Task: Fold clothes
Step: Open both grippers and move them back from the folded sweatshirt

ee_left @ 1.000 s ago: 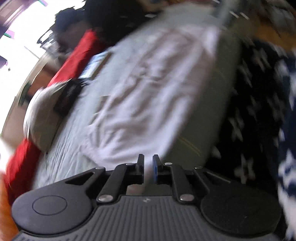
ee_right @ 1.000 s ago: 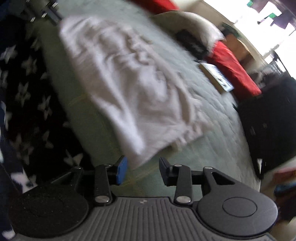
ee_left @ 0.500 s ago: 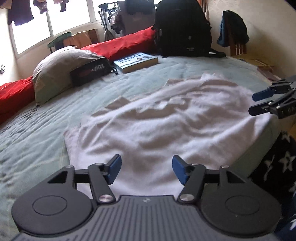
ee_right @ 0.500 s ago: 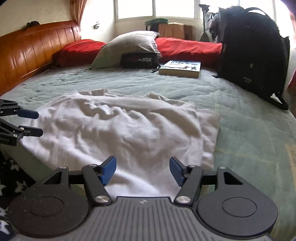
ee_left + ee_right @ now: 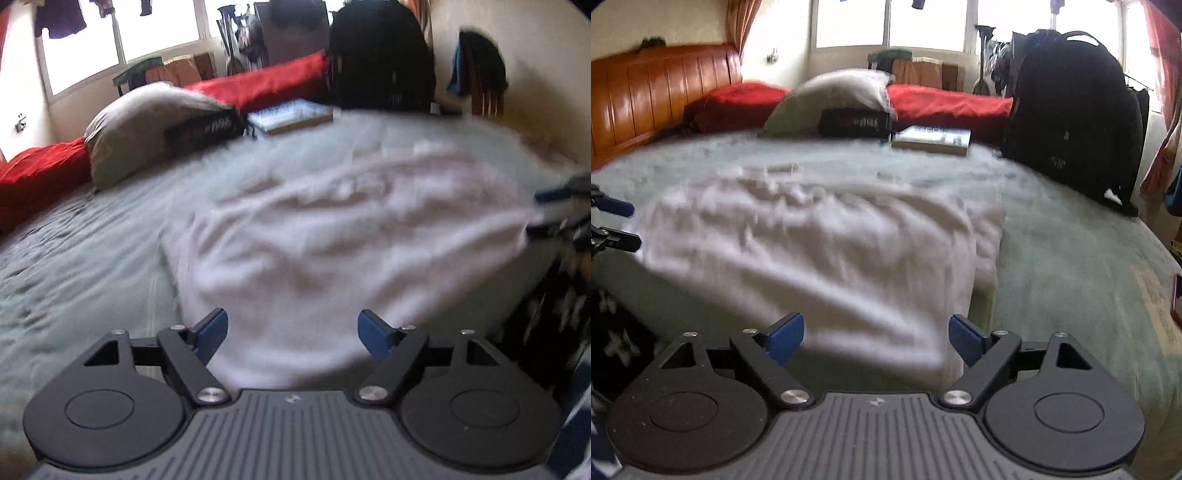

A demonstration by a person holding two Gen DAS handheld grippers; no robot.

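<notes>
Gaping wide, both tongs (image 5: 293, 334) (image 5: 875, 334) hover over the white shirt (image 5: 332, 236), gripping nothing.

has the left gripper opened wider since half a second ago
Yes. The left gripper has spread its fingers further apart over the white shirt; the gap spans more of the gripper's own body than before.

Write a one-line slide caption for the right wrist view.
Right gripper, jaws open, faces a white garment spread on the green bedspread; left gripper at far left.
</notes>
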